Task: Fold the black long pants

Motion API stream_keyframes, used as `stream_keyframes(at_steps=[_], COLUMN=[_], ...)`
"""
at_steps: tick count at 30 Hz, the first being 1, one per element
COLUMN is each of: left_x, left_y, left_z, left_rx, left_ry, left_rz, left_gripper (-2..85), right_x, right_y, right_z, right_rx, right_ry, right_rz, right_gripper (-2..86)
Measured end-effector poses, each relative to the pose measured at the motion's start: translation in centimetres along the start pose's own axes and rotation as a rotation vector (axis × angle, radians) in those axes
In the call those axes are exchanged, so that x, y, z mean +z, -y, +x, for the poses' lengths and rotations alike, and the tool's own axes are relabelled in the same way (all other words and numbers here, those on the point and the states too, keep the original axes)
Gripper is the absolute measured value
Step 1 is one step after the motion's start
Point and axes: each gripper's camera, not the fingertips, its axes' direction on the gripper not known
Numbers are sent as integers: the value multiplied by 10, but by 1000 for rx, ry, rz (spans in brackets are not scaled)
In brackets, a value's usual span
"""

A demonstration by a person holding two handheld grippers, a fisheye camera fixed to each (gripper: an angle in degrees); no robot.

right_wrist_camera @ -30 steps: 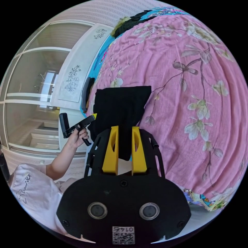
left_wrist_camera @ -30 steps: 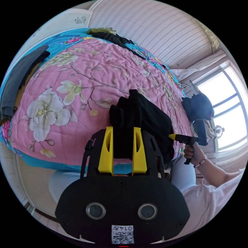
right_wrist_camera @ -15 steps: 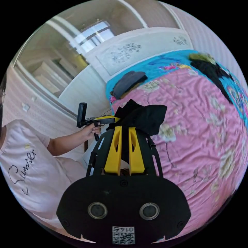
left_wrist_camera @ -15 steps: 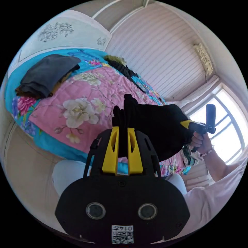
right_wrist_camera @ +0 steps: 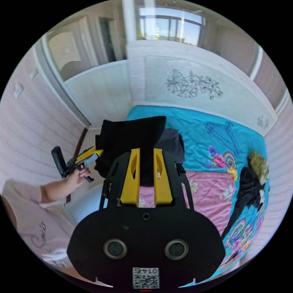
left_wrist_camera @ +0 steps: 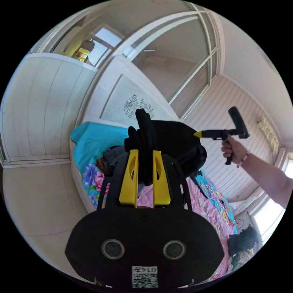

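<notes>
Pants: your folded black pants (left_wrist_camera: pixel 171 143) hang in the air between the 2 grippers, above the bed (right_wrist_camera: pixel 213 143).
Left gripper (left_wrist_camera: pixel 144 177): pinching 1 end of the bundle.
Right gripper (right_wrist_camera: pixel 146 175): pinching the other end.
Stack: the dark folded clothes (right_wrist_camera: pixel 174 143) lie just beyond and below the pants, on the blue sheet.
Next: I judge you lower the bundle onto that stack.
</notes>
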Motion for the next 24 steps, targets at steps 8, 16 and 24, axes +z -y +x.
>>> stream_keyframes(at_steps=[8, 16, 24], left_x=[57, -66, -114], left_y=[-121, -329, -503], left_z=[-34, 32, 233], left_rx=[207, 723, 1382], left_ry=[56, -112, -555], left_rz=[-325, -449, -426], left_gripper=[78, 63, 49], right_x=[34, -42, -266], right_y=[-123, -494, -719], right_z=[-5, -62, -171], right_rx=[104, 718, 1386], right_ry=[215, 248, -372], right_rz=[26, -111, 357], right_gripper=[76, 70, 49])
